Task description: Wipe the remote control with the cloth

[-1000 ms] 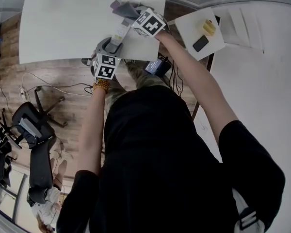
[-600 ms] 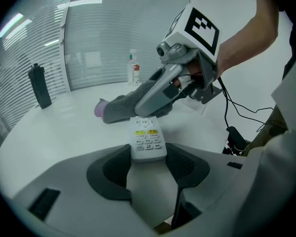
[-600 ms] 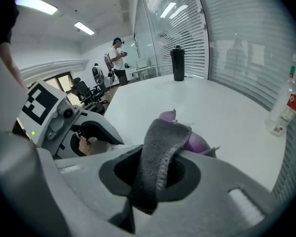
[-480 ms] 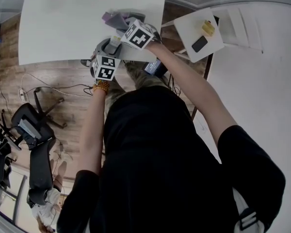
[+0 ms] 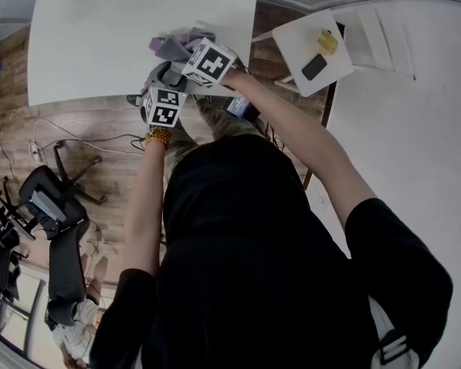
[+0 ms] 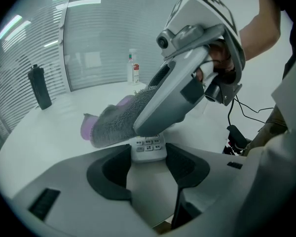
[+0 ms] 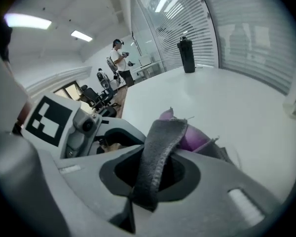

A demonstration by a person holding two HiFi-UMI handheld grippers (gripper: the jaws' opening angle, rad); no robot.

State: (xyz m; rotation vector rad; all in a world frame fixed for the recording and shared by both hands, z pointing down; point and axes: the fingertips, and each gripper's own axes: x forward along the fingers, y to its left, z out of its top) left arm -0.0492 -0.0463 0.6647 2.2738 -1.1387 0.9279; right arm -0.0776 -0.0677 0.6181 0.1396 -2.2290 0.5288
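Observation:
A white remote control [image 6: 148,147] with small grey buttons lies lengthwise between the jaws of my left gripper [image 6: 148,168], which is shut on its near end at the table's front edge. My right gripper [image 7: 160,174] is shut on a grey and purple cloth [image 7: 160,147]. In the left gripper view the cloth [image 6: 121,120] lies over the remote's far part, with the right gripper [image 6: 180,90] pressing down from above. In the head view both grippers, left [image 5: 163,102] and right [image 5: 207,61], meet at the white table's [image 5: 100,29] front edge, and the cloth [image 5: 173,44] shows beyond them.
A black bottle [image 6: 39,88] and a small spray bottle [image 6: 133,68] stand far back on the table. A side table [image 5: 311,48] at the right carries a black item and a yellow one. Office chairs [image 5: 50,206] and cables lie on the wood floor at the left. A person [image 7: 121,60] stands in the distance.
My right gripper has slid leftward with the cloth, along the remote toward the left gripper. The left gripper has kept still with the remote.

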